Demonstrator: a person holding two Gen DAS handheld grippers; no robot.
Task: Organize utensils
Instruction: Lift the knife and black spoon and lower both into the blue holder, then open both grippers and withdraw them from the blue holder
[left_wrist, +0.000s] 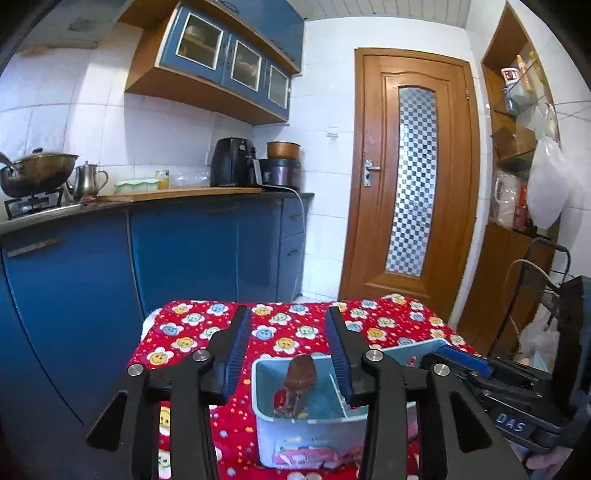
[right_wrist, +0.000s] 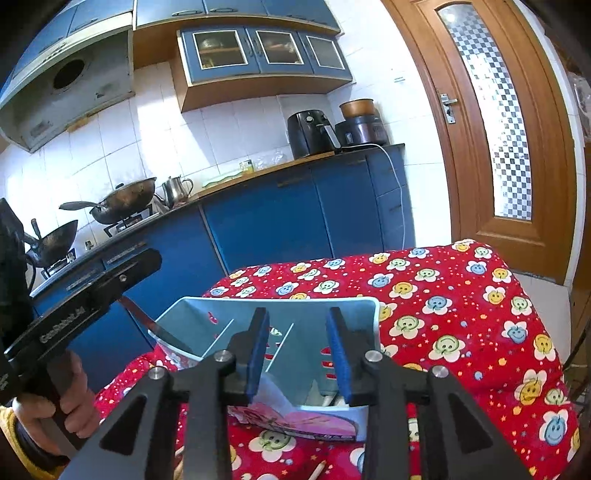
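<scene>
Pale blue plastic divided organiser box (left_wrist: 306, 432) sits on the red smiley-flower tablecloth (right_wrist: 461, 295); all places are given from this box. A brown-tipped utensil with red wrapping (left_wrist: 297, 384) stands tilted in its left compartment. Left gripper (left_wrist: 290, 350) hangs over the near rim, jaws apart, nothing clamped. Right gripper (right_wrist: 297, 352) hangs over the right side, jaws apart and empty. A dark knife-like blade (right_wrist: 155, 325) crosses the box's left rim under the left gripper body. Beyond the box: blue base cabinets (left_wrist: 184, 251), black air fryer (left_wrist: 232, 162), woks on the stove (right_wrist: 125, 199), wooden door with chequered glass (left_wrist: 413, 177). The pink print on the box front is blurred. A hand (right_wrist: 70, 391) is cut off at frame edge.
</scene>
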